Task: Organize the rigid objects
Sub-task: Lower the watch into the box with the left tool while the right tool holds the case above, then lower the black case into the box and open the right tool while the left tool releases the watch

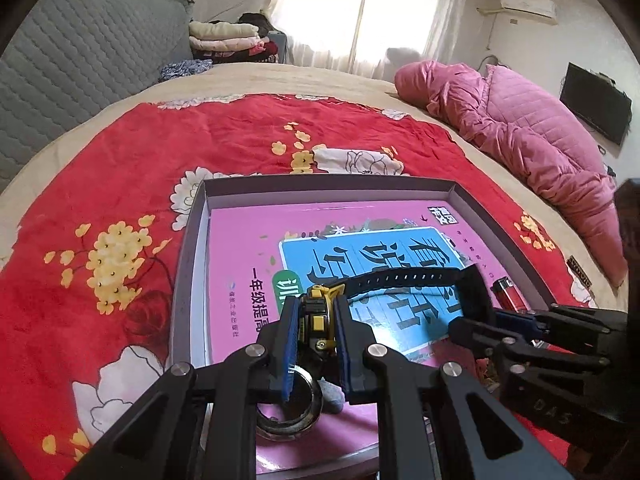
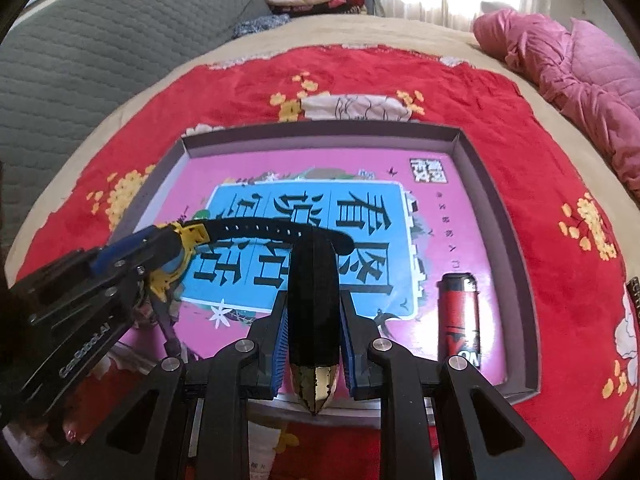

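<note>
- Watch: yellow-and-black case on edge, black perforated strap stretched level above the book, raised off it.
- Box: shallow, grey-walled, open-topped, on a red floral blanket.
- Book: pink cover with a blue panel, flat on the box floor.
- Lighter: red, lying on the book near the box's right wall.
- Ring: dark metal, at the box's near edge.

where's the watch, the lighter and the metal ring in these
watch (image 1: 318,320), left wrist view, on its yellow and black case between the left gripper's pads
lighter (image 2: 459,316), right wrist view, on its red body
metal ring (image 1: 289,410), left wrist view, on its near rim
</note>
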### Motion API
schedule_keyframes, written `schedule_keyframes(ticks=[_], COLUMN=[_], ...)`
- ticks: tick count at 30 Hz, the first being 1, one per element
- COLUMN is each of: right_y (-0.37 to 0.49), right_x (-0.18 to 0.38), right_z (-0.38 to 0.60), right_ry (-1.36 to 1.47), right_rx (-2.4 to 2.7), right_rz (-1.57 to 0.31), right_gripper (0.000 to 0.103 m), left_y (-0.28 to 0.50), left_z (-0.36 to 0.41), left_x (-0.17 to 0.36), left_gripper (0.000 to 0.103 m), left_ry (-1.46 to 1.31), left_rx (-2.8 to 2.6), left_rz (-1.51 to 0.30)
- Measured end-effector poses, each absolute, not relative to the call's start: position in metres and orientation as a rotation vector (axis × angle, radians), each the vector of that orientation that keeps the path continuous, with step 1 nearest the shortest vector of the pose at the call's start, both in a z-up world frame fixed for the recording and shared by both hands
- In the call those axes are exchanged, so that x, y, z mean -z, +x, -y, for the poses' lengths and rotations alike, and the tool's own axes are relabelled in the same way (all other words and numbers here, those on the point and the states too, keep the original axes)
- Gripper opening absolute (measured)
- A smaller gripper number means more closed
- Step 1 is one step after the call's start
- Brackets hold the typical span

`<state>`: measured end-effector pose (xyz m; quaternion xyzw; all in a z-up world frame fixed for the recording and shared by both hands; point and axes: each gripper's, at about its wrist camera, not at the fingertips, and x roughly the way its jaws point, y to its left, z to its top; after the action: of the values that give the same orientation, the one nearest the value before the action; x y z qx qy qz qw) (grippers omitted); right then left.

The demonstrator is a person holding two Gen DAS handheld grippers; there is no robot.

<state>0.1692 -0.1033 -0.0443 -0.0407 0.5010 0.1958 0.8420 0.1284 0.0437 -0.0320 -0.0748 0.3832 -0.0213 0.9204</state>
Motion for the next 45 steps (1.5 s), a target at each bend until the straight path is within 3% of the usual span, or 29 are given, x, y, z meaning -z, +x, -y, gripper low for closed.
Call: schedule_keyframes(ticks=[34,39,45], right_y=[0.158,0.149,0.134], right_x=[0.045,0.032,0.022], right_z=[0.100,0.110,0.135], right_ry=[-0.148,-0.142,-0.091], right_rx=[-0.414,-0.399,-0.354], right_rz=[-1.058,-1.008,-0.979], right_gripper=[0.027,0.042,0.043], left_y=[0.123,0.120,0.119], left_z=[-0.012,-0.004,0.007], left_x=[0.038,0.038,0.039], left_gripper=[0.017,0.017,0.018], left_ry=[0.126,0.158,0.227], left_rx=[-0.059,-0.039,-0.031], left_rz=[-0.704,-0.701,-0.707])
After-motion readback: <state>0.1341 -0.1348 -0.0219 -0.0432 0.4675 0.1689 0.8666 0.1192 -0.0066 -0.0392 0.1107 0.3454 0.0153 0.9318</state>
